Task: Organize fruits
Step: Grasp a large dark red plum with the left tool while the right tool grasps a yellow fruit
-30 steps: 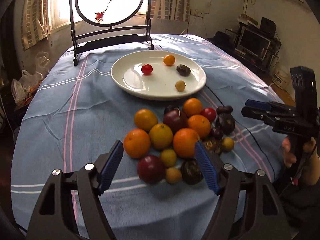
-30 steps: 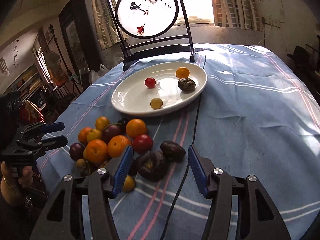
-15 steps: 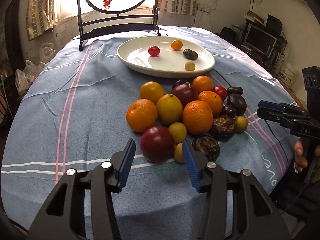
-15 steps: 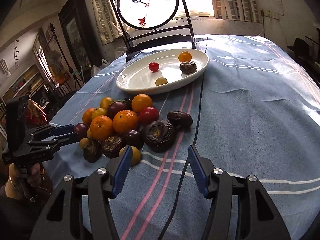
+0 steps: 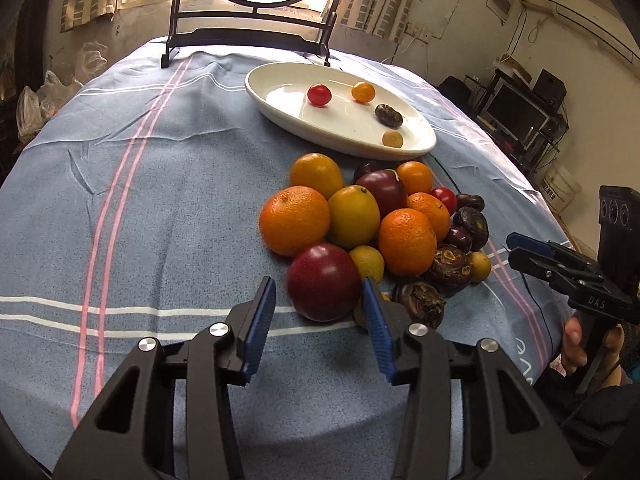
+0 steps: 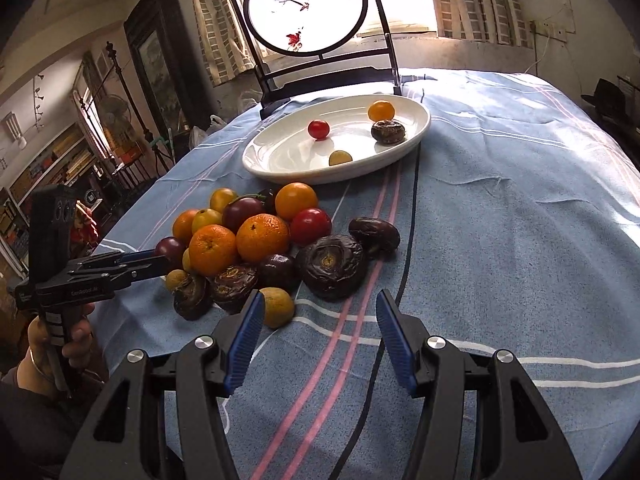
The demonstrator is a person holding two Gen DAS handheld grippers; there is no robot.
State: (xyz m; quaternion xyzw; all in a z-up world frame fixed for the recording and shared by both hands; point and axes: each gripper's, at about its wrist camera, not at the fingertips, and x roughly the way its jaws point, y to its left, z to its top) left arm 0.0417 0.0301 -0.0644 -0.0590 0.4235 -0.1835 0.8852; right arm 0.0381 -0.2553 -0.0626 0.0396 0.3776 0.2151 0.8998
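The left claw (image 5: pixel 318 316) is open, and its jaws have just been closing beside the dark red plum (image 5: pixel 323 281) right ahead. The plum looks smooth, round and slippery, so its middle should be held gently. The right claw (image 6: pixel 320 336) is open and empty, near the fruit pile (image 6: pixel 256 248).

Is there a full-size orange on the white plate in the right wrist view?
No. The white plate holds only four small fruits; the oranges lie in the pile on the blue tablecloth.
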